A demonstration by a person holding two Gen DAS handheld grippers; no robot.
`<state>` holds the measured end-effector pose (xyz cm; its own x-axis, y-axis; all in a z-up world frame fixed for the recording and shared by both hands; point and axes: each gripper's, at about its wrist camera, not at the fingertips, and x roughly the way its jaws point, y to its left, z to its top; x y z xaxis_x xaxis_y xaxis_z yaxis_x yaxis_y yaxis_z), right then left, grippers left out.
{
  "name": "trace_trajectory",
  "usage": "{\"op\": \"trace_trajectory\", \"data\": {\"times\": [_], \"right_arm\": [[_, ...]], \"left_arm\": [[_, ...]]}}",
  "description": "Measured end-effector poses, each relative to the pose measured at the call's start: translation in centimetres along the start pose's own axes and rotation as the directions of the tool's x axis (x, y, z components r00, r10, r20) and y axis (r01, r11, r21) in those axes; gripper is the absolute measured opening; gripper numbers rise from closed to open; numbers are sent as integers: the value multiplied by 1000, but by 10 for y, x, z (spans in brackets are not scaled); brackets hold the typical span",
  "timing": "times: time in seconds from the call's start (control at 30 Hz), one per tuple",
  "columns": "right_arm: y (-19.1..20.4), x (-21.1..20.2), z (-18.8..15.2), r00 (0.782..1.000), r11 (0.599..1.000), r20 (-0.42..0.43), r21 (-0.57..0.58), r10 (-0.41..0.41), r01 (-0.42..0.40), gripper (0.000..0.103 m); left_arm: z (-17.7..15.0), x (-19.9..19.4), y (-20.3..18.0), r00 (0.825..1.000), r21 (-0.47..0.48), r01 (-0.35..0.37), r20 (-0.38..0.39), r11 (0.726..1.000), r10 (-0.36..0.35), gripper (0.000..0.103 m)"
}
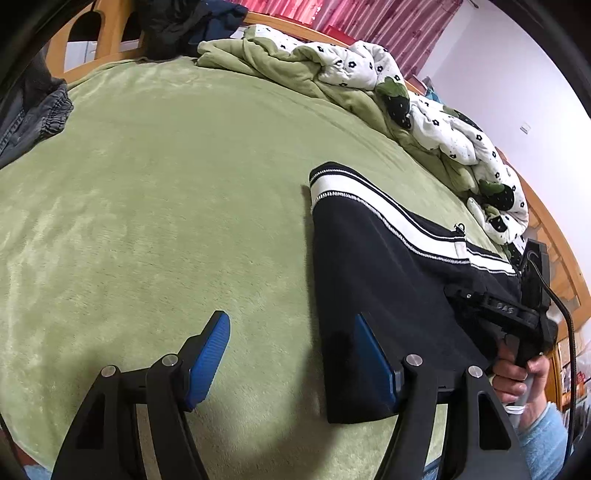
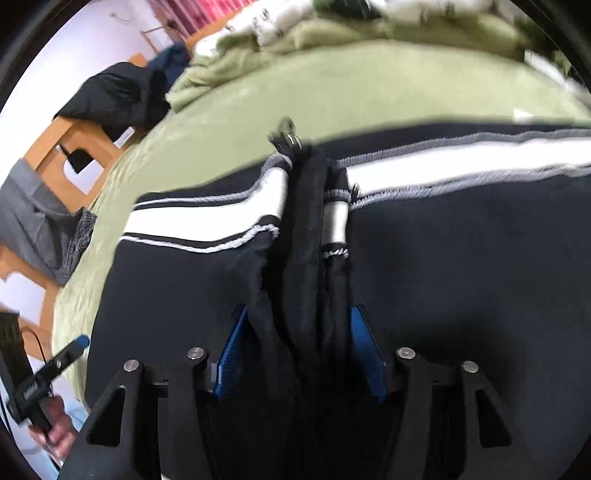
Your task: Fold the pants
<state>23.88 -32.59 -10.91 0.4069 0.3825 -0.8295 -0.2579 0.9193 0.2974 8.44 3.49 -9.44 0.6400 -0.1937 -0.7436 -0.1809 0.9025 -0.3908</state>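
Note:
Black pants with a white side stripe (image 1: 373, 254) lie folded on the green bed blanket (image 1: 166, 192). My left gripper (image 1: 291, 354) is open just above the blanket; its right finger sits at the pants' left edge and its left finger is over bare blanket. In the right wrist view the pants (image 2: 461, 236) fill the frame. My right gripper (image 2: 295, 354) is partly closed on a bunched fold of the black fabric (image 2: 306, 258) between its blue pads (image 2: 231, 354). The right gripper also shows in the left wrist view (image 1: 495, 310), resting on the pants.
A crumpled green and white flowered quilt (image 1: 388, 88) lies along the far side of the bed. Grey jeans (image 1: 33, 118) hang over the wooden bed frame (image 1: 110, 33) at left. Dark clothes (image 1: 184, 26) are piled at the far corner.

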Motion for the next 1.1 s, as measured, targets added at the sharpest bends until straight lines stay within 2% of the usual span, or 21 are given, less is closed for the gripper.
{"op": "trace_trajectory", "data": {"times": [0.03,0.07,0.13,0.2,0.27,0.3,0.37,0.47,0.53,0.57,0.63,0.7,0.8,0.83,0.87,0.97,1.03,1.1], "right_arm": [[4,-4,-1,1000,999,16,-41,-2,2,17],[5,-10,1,999,998,46,-69,-1,4,14],[-1,-42,5,986,998,164,-65,27,-16,14],[-14,-57,10,976,998,217,-57,-25,39,14],[-33,-48,12,979,994,178,-28,-97,103,15],[-47,-33,9,991,997,105,9,-79,78,16],[-55,-19,4,995,996,51,42,-84,82,23],[-53,-38,-4,987,992,99,33,-124,121,27],[-45,-68,-17,973,988,170,23,-156,155,28],[-39,-78,-23,966,984,191,5,-174,176,31],[-29,-99,-45,958,976,205,-45,-200,213,33],[-26,-102,-70,953,971,204,-42,-223,236,33],[-32,-83,-97,966,971,103,-23,-236,240,35],[-33,-77,-103,970,974,85,-9,-227,228,36],[-33,-76,-102,968,972,103,-13,-231,233,36],[-27,-91,-99,968,974,136,-44,-213,220,36],[-31,-112,-100,966,982,182,-3,-184,188,38],[-38,-137,-100,956,982,226,45,-188,182,40]], "left_arm": [[0,0,0,1000,-3,-1,1,1000,1,67],[0,1,-1,1000,-4,0,2,1000,0,67],[-1,2,-4,1000,2,-2,4,1000,2,67],[-2,3,-7,1000,7,1,0,1000,-1,67],[-3,5,-12,1000,22,14,-5,1000,-14,67],[-4,6,-17,1000,38,17,-9,999,-17,67],[-4,8,-28,1000,77,11,-8,997,-10,67],[-4,3,-47,1000,154,-7,17,988,5,67],[-1,-3,-60,999,179,0,40,984,-8,67],[1,-4,-68,999,187,16,42,982,-25,67],[0,-2,-76,999,200,36,24,979,-42,67],[-11,9,-82,999,211,38,-14,977,-36,67],[-36,37,-79,992,220,-30,-110,975,55,68],[-41,40,-76,993,210,-27,-110,977,51,68],[-43,36,-77,996,208,-33,-80,978,50,68],[-35,26,-84,993,215,-27,-110,976,52,68],[-27,9,-84,996,191,0,-93,982,18,68],[-16,-13,-87,998,190,-3,-57,982,14,68]]}}
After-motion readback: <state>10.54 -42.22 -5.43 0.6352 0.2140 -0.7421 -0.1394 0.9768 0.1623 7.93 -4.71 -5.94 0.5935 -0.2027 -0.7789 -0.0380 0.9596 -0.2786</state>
